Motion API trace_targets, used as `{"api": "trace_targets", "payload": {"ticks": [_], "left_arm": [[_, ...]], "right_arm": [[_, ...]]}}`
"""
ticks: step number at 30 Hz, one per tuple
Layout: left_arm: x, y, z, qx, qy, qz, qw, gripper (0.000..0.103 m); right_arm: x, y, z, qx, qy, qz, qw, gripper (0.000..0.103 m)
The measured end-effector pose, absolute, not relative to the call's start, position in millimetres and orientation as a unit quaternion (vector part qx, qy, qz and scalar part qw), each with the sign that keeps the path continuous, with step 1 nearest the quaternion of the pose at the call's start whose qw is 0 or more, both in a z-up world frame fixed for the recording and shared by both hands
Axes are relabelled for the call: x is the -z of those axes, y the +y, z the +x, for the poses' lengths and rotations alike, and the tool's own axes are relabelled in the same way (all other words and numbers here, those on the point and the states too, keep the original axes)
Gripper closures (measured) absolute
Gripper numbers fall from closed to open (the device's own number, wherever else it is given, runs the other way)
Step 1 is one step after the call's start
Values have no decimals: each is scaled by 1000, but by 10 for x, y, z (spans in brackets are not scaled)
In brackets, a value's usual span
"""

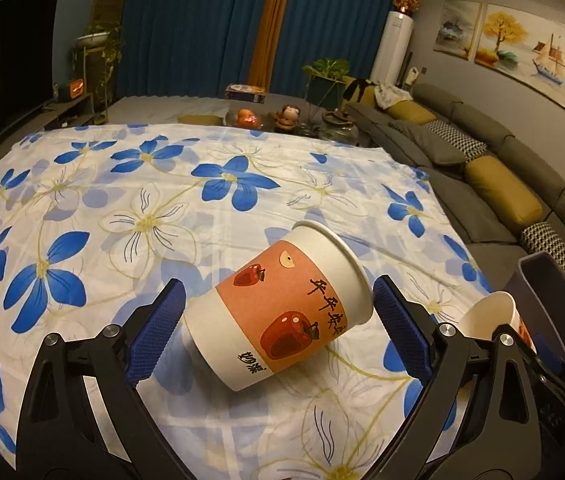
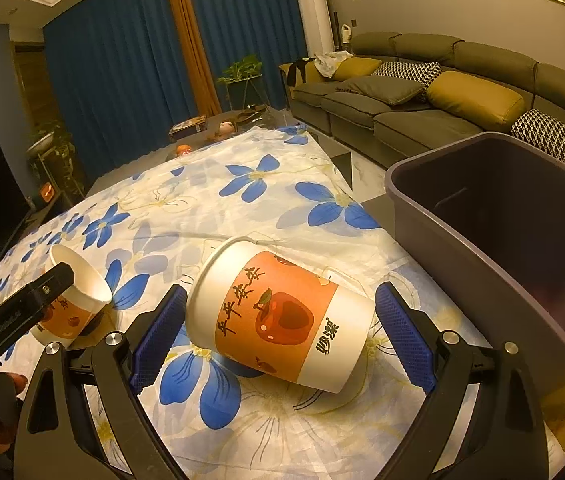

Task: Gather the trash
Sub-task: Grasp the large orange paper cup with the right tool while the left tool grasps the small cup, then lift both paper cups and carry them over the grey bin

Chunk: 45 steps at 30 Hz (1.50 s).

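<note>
Two paper cups with orange apple-print bands lie on their sides on the flowered tablecloth. In the left wrist view my left gripper (image 1: 278, 316) is open, its blue pads on either side of one cup (image 1: 282, 312), which lies between them. In the right wrist view my right gripper (image 2: 280, 324) is open around the other cup (image 2: 278, 316), mouth to the far left. That cup shows at the right edge of the left view (image 1: 490, 316). The left cup shows in the right view (image 2: 76, 296), with the left gripper's black finger over it.
A dark grey bin (image 2: 442, 216) stands off the table's right edge, open and looking empty; its corner shows in the left view (image 1: 542, 280). A grey sofa (image 2: 422, 96) runs along the right wall. A coffee table with ornaments (image 1: 282, 118) lies beyond the table.
</note>
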<state>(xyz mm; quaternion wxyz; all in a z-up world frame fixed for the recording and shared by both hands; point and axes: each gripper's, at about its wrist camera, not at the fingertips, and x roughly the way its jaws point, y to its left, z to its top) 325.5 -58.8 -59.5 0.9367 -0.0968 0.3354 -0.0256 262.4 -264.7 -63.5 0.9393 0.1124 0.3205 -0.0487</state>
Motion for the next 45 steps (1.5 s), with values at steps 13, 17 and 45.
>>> {"api": "trace_targets", "payload": {"ticks": [13, 17, 45], "left_arm": [[498, -406, 2818, 70, 322, -119, 937, 30], [529, -285, 2627, 76, 331, -138, 930, 44], [547, -148, 2401, 101, 341, -156, 921, 102]], "right_arm": [[566, -2597, 2376, 33, 312, 101, 944, 12], [561, -2568, 2318, 26, 312, 96, 945, 12], [484, -2633, 1946, 12, 301, 103, 948, 12]]}}
